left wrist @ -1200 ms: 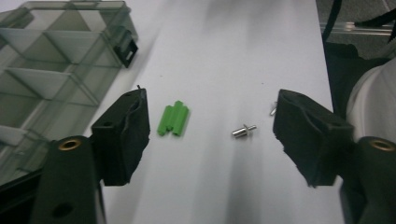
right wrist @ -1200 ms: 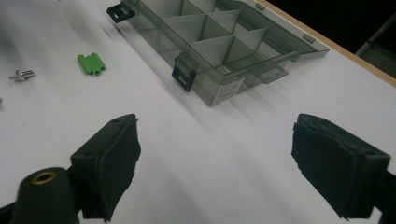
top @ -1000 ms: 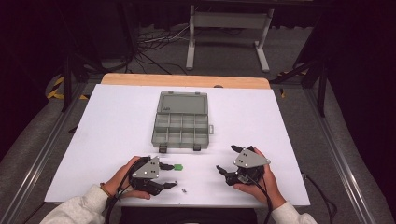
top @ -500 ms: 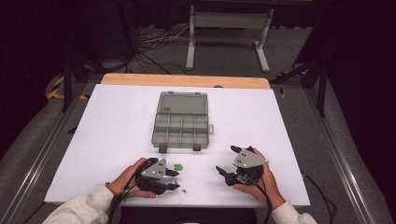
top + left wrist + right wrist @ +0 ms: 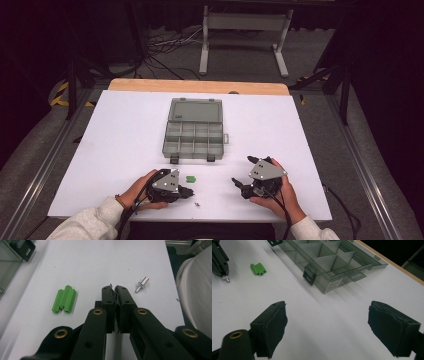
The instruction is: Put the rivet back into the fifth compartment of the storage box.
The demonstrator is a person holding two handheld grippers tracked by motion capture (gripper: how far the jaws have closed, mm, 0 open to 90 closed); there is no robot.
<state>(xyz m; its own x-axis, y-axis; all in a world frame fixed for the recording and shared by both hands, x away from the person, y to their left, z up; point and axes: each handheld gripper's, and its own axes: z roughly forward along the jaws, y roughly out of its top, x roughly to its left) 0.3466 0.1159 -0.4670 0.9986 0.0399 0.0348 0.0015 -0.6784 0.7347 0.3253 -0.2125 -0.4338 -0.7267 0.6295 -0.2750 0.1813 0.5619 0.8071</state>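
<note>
A clear grey compartment box (image 5: 194,132) lay open on the white tabletop (image 5: 115,135), its lid (image 5: 195,110) folded flat on the far side and two dark latches (image 5: 174,159) on its near edge. Beyond the box, past the tabletop's wooden edge, stood a grey metal stand (image 5: 243,22) among loose cables (image 5: 165,45) on the floor.

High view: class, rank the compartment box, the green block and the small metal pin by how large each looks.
1. Compartment box, by far the largest.
2. Green block.
3. Metal pin, a tiny speck; smallest.
</note>
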